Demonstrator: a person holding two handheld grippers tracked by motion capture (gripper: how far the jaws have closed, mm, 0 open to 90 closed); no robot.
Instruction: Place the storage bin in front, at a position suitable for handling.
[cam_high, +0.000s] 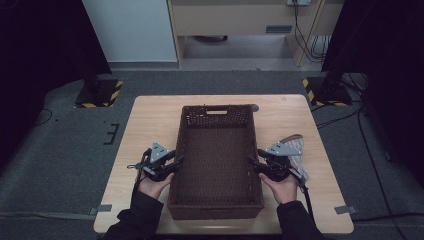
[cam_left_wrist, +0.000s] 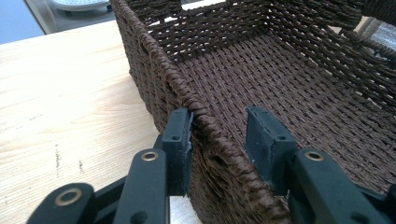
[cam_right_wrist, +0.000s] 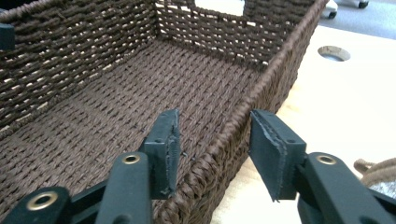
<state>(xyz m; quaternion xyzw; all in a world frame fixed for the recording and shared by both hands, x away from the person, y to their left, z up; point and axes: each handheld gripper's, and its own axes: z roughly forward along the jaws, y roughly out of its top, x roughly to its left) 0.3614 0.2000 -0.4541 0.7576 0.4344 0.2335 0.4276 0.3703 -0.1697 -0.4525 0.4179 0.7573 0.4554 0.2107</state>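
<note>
**Basket straddled at both long rims, jaws slack**

While both hands rest at its sides, the brown woven basket (cam_high: 216, 160) sits at the middle of the light wooden table (cam_high: 150, 120), its long axis running away from the person, a handle cut-out in its far end wall. Inside, the basket holds nothing.

Left gripper (cam_left_wrist: 218, 135): jaws straddle the basket's left rim, one outside, one inside. Outer pad sits just at the braided edge; inner pad stands apart from it with a plain gap. Partly open, no clamp on the wall.

Right gripper (cam_right_wrist: 215, 149): jaws straddle the basket's right rim likewise, inner pad near the braid, outer pad well clear over the table. Partly open, nothing gripped.

Right of the basket, just beyond the right gripper, lies a grey cloth item with a brown cord (cam_high: 296, 145). Past the basket's far right corner, a round hole (cam_right_wrist: 333, 52) in the tabletop
</note>
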